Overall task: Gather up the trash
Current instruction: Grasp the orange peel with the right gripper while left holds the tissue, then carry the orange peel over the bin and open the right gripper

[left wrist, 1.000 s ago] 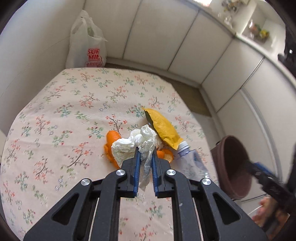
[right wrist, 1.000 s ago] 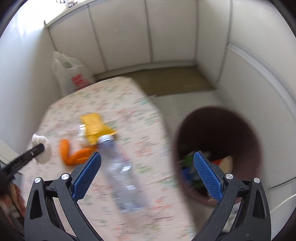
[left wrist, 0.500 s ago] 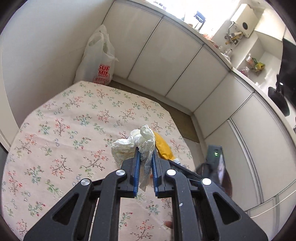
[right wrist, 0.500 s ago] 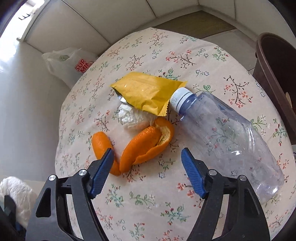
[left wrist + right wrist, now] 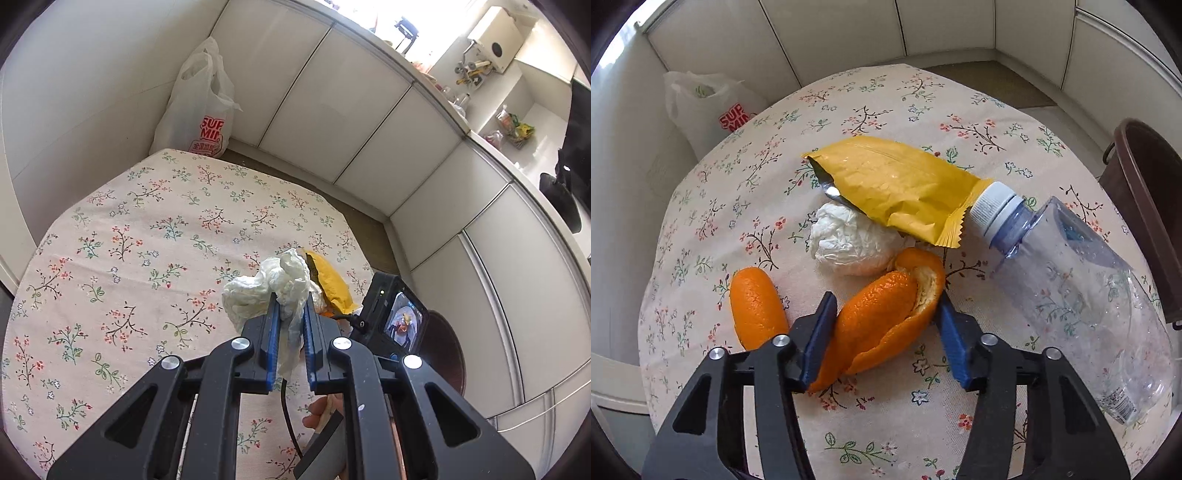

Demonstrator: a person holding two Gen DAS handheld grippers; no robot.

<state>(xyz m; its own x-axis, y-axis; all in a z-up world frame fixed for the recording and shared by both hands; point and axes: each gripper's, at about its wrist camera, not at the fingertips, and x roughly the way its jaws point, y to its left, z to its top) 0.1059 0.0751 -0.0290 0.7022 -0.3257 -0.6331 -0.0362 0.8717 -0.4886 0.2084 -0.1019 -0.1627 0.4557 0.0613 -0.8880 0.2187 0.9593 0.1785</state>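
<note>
Right claw (image 5: 886,332) has dropped from the bin onto the orange peel (image 5: 886,314), closing round it; left claw (image 5: 290,332) still pinches the tissue (image 5: 269,288).

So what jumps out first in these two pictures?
The bright orange peel on the flowered tablecloth, with the right hand-held gripper closing around it. Behind it lie a yellow wrapper and a clear bottle. The left hand-held gripper holds a crumpled white tissue above the table.
</note>
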